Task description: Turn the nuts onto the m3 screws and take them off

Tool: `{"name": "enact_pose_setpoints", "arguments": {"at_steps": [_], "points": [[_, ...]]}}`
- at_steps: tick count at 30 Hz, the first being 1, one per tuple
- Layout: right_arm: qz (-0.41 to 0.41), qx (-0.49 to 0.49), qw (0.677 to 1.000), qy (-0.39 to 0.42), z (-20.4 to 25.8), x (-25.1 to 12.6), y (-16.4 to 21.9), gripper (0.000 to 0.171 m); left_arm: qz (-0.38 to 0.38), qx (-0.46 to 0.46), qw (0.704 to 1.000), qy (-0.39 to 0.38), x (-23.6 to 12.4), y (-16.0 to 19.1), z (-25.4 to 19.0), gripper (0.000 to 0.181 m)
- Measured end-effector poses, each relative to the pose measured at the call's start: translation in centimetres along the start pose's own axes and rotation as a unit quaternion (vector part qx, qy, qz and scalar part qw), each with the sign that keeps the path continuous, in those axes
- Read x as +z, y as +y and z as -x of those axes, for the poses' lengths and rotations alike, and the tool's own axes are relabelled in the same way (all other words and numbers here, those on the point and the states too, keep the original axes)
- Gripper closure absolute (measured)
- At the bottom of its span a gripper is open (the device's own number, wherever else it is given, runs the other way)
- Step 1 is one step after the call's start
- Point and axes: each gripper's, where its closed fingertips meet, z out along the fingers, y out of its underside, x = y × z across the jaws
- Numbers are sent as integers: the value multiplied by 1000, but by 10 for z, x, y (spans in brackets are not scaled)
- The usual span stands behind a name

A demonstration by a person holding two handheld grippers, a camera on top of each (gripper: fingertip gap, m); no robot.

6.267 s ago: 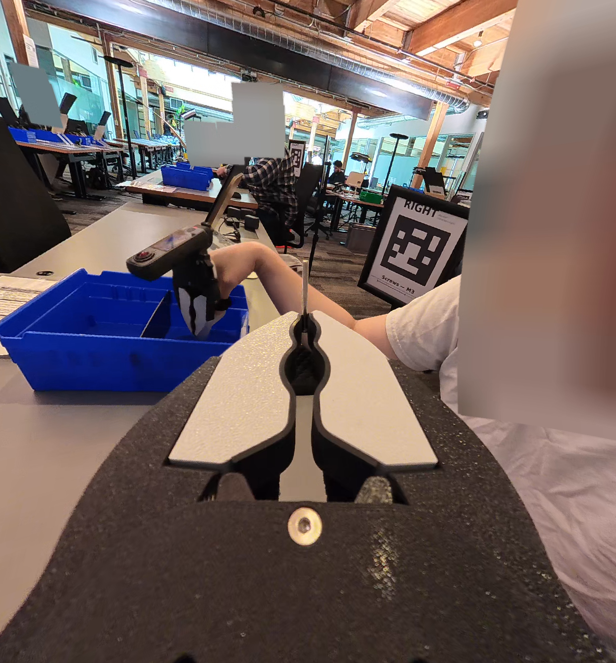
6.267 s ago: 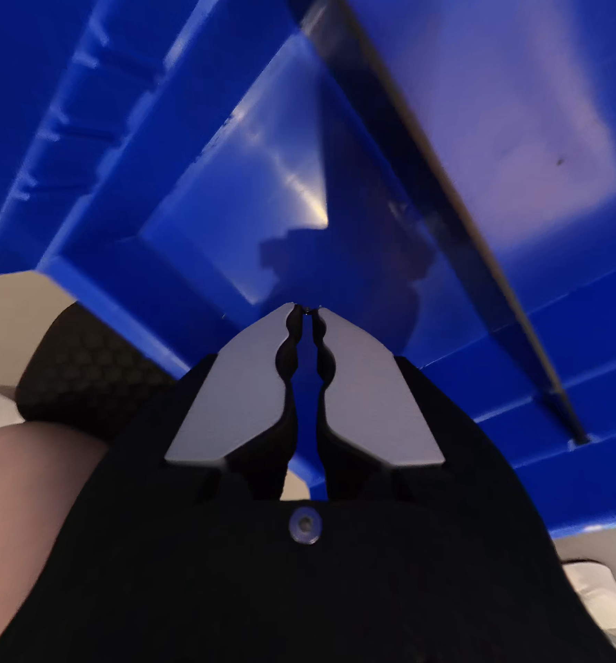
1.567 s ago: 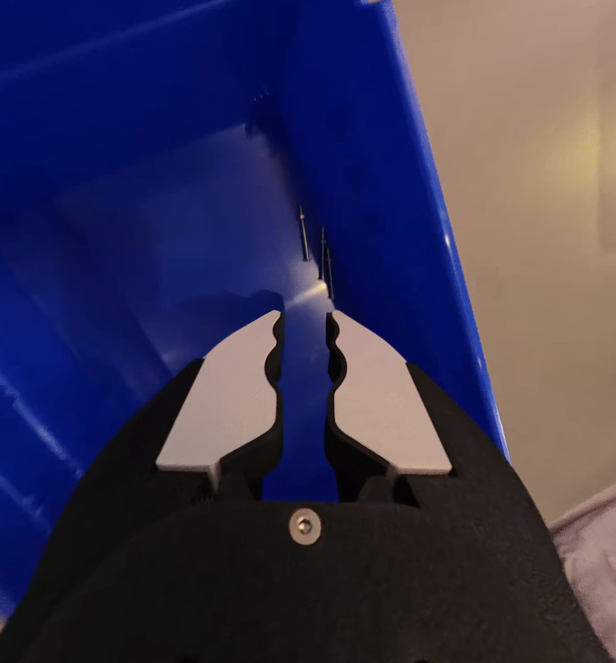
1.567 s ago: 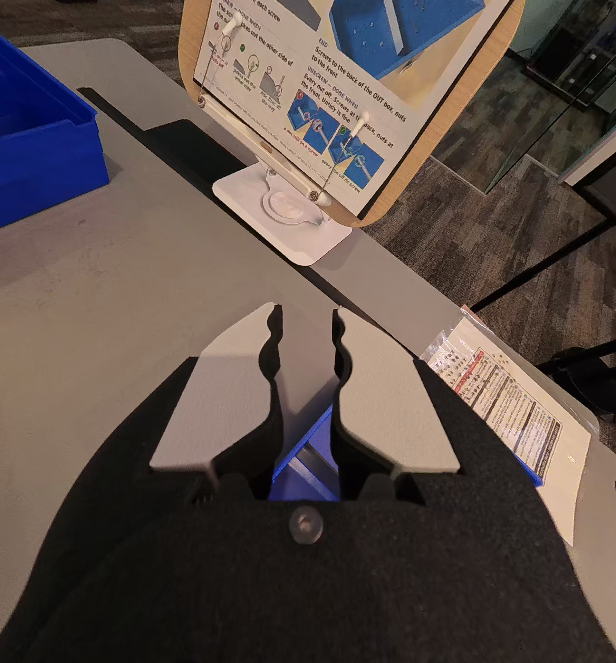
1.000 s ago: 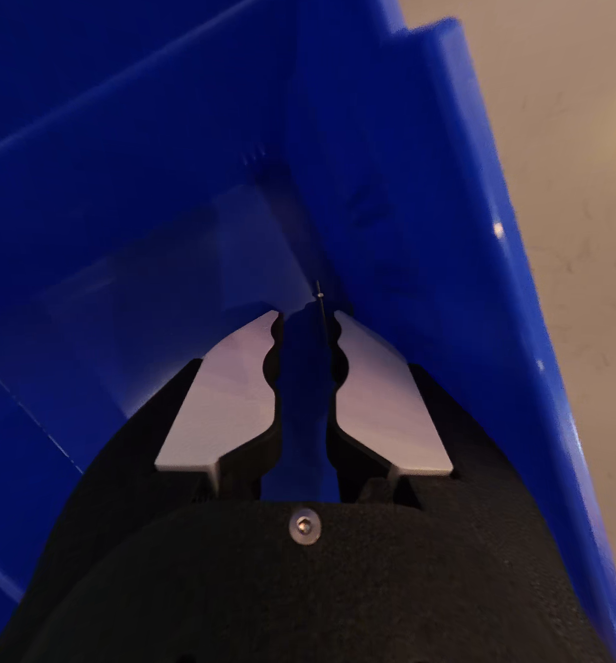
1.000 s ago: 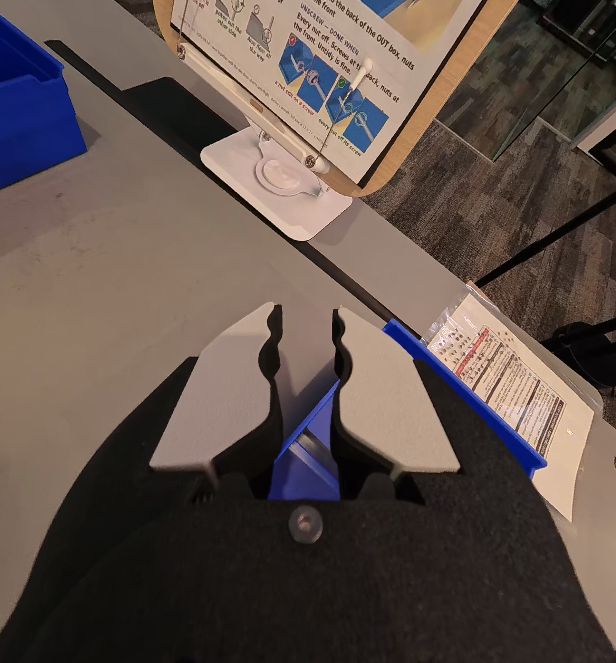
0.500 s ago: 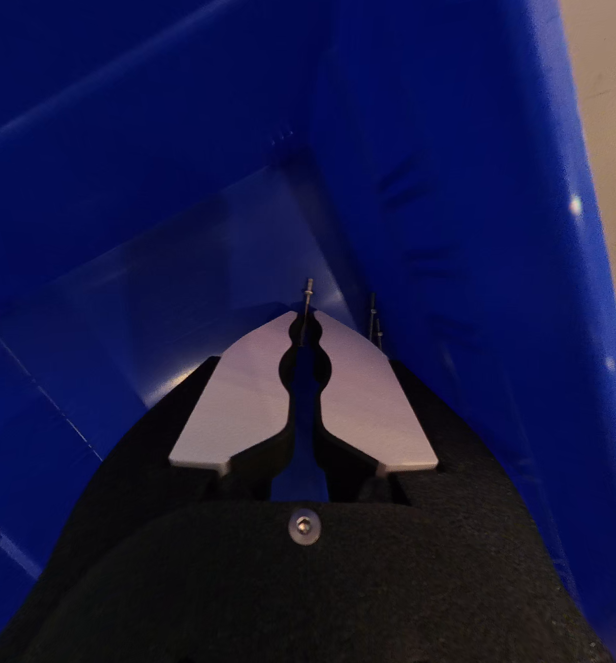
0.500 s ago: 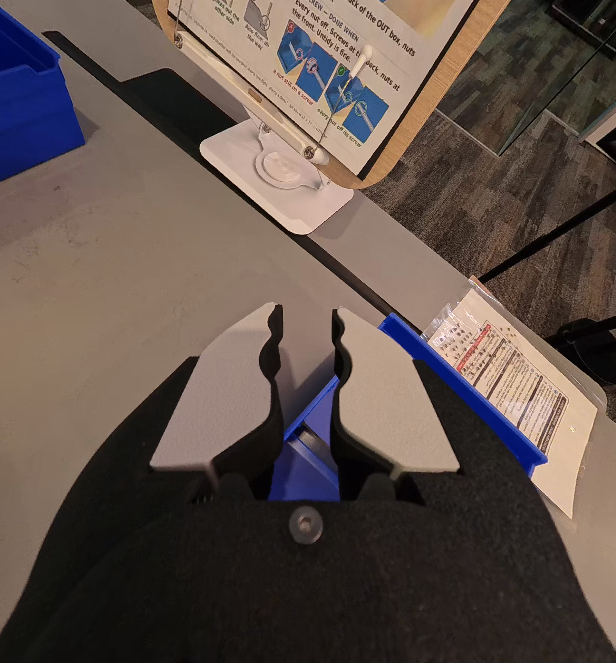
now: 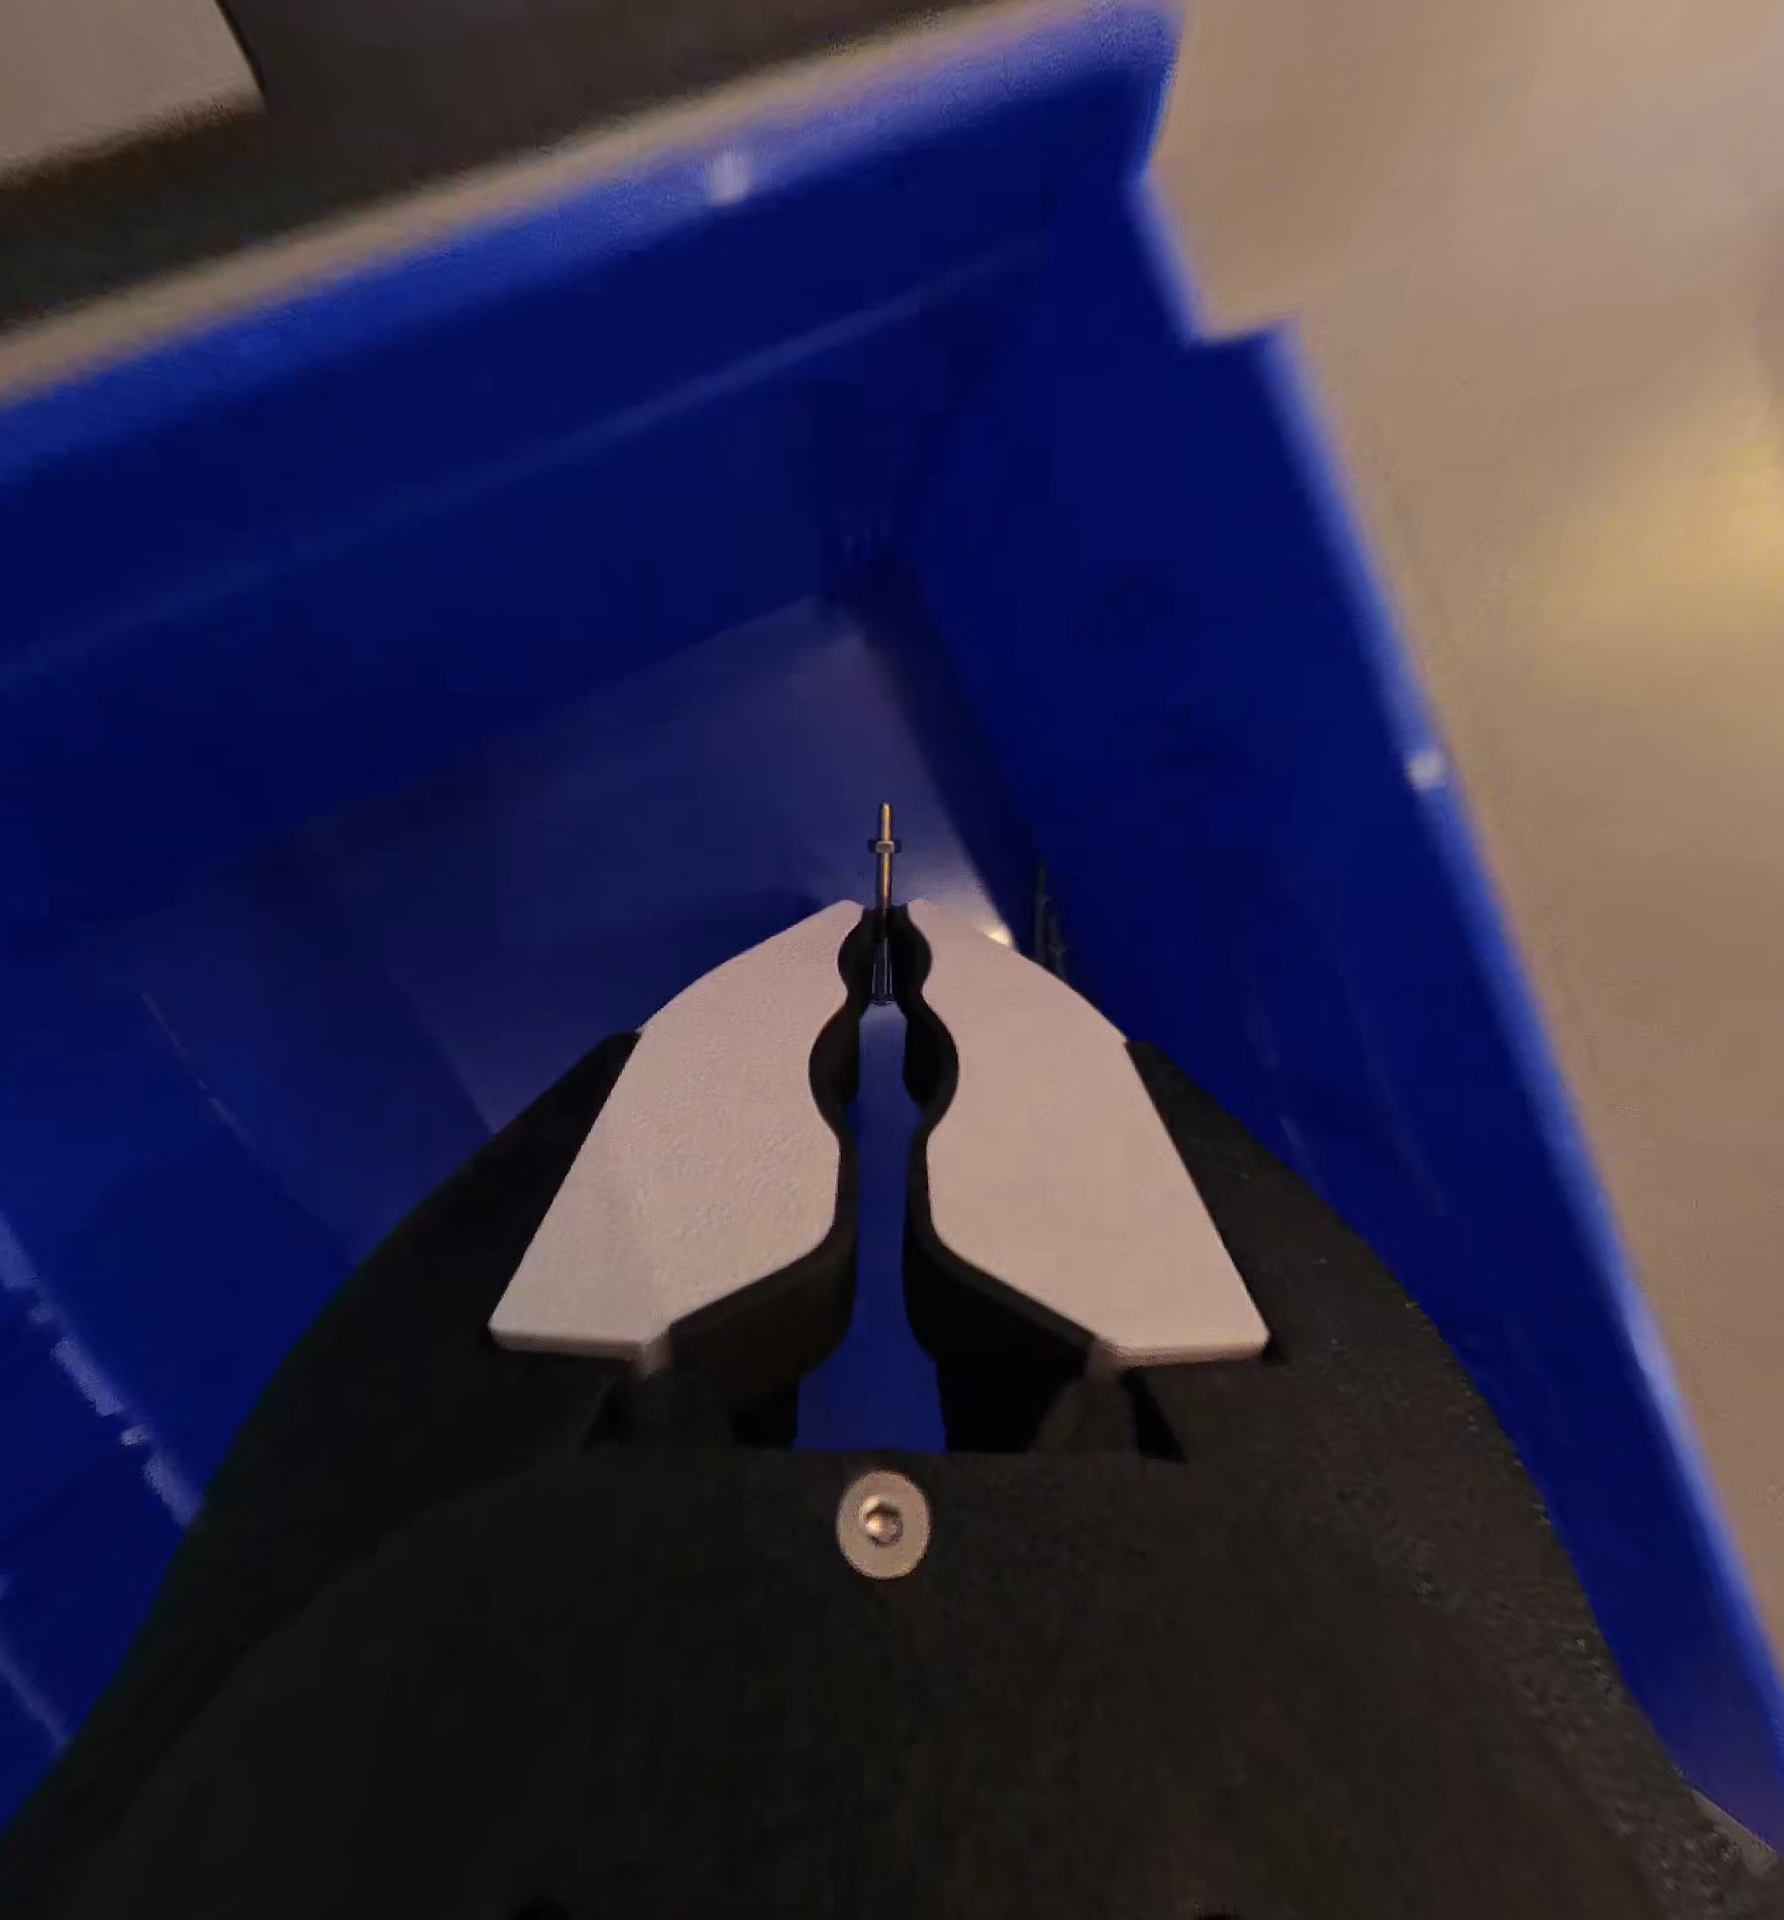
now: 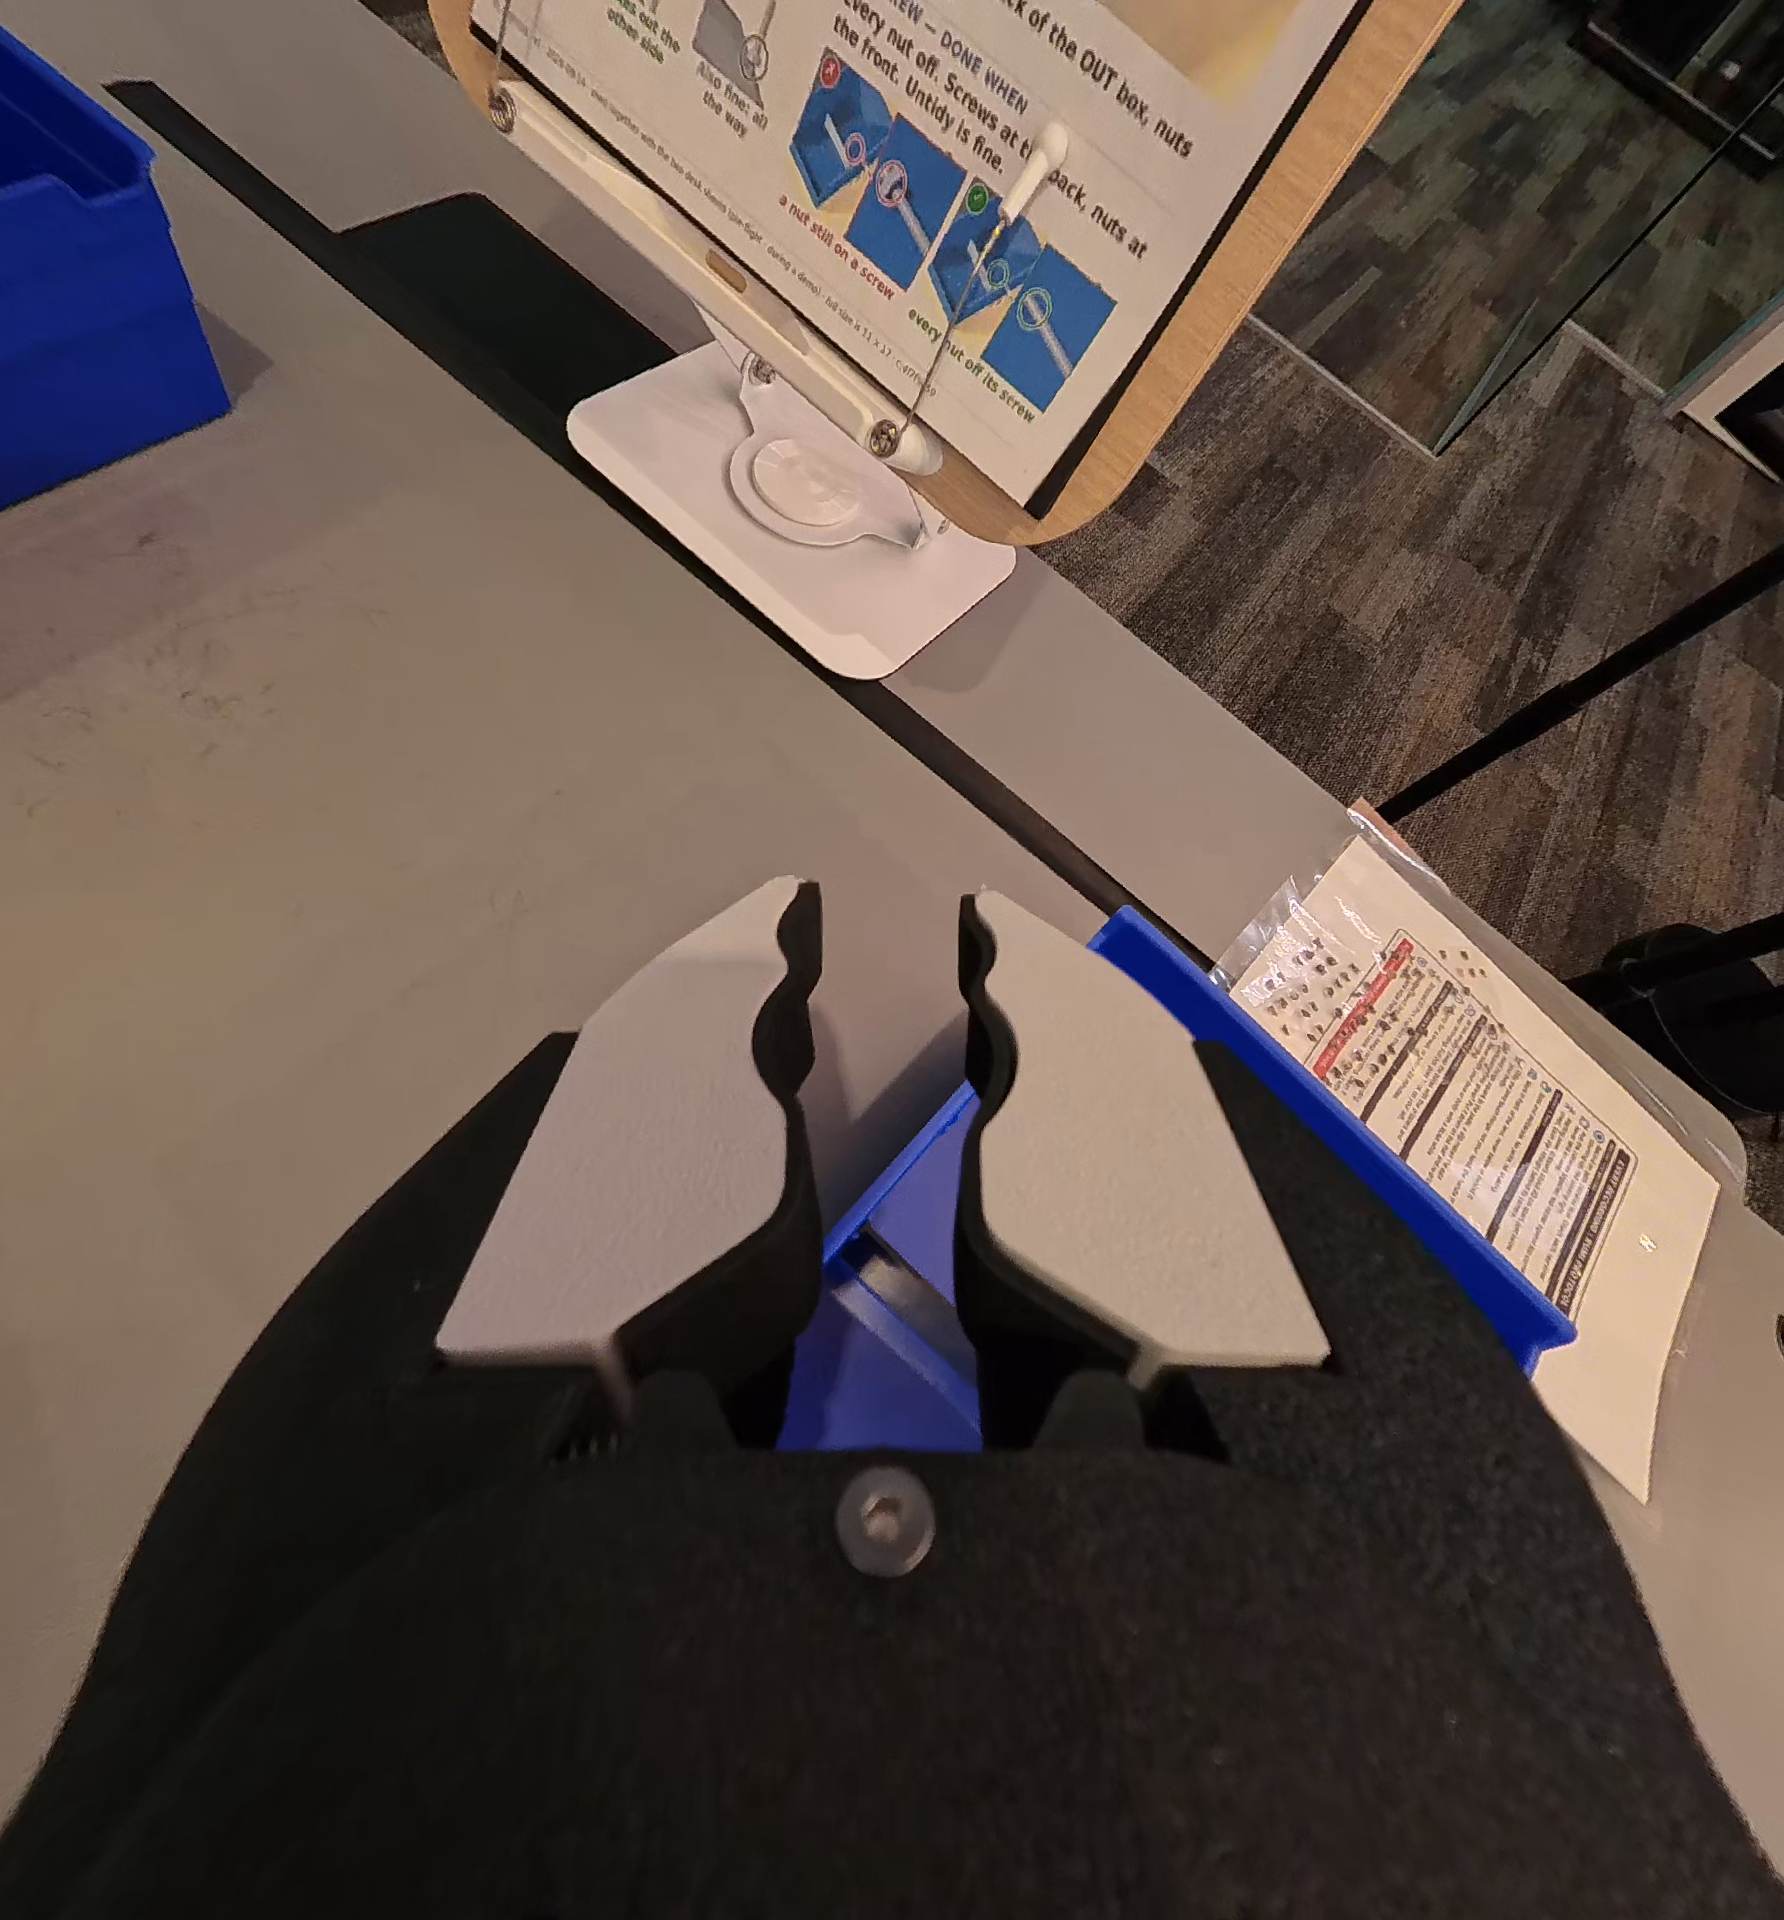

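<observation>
While inside the blue bin [image 9: 555,540], left claw [image 9: 883,914] pinches a screw [image 9: 884,862] near the corner — right claw [image 10: 888,914] agape, empty.

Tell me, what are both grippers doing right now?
Left gripper shut on m3 screw inside blue bin. Right gripper open, empty, above table. Nothing in the way.

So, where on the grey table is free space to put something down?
The grey table is bare between the far blue plastic bin, the white sign stand and the open right tongs. It is crowded right, by the near blue bin and plastic bag.
</observation>
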Motion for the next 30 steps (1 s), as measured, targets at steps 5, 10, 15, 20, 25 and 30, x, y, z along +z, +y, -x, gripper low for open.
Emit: {"name": "enact_pose_setpoints", "arguments": {"at_steps": [5, 10, 15, 20, 25, 30], "points": [[-83, -18, 996, -37, 23, -10, -33, 147, -188, 36, 976, 106, -67, -58, -59, 179], [-282, -12, 925, -254, 108, -46, -97, 147, -329, 122, 863, 364, -137, -89, -197, 179], [-363, 14, 843, -396, 166, -71, -121, 151, -336, 169, 794, 477, -153, -78, -283, 180], [-371, 44, 825, -424, 183, -65, -126, 150, -324, 191, 777, 506, -156, -66, -317, 179], [-354, 59, 824, -438, 193, -51, -122, 153, -322, 200, 771, 511, -158, -61, -329, 179], [-352, 73, 802, -477, 203, -52, -122, 162, -320, 204, 772, 509, -157, -60, -331, 179]]}}
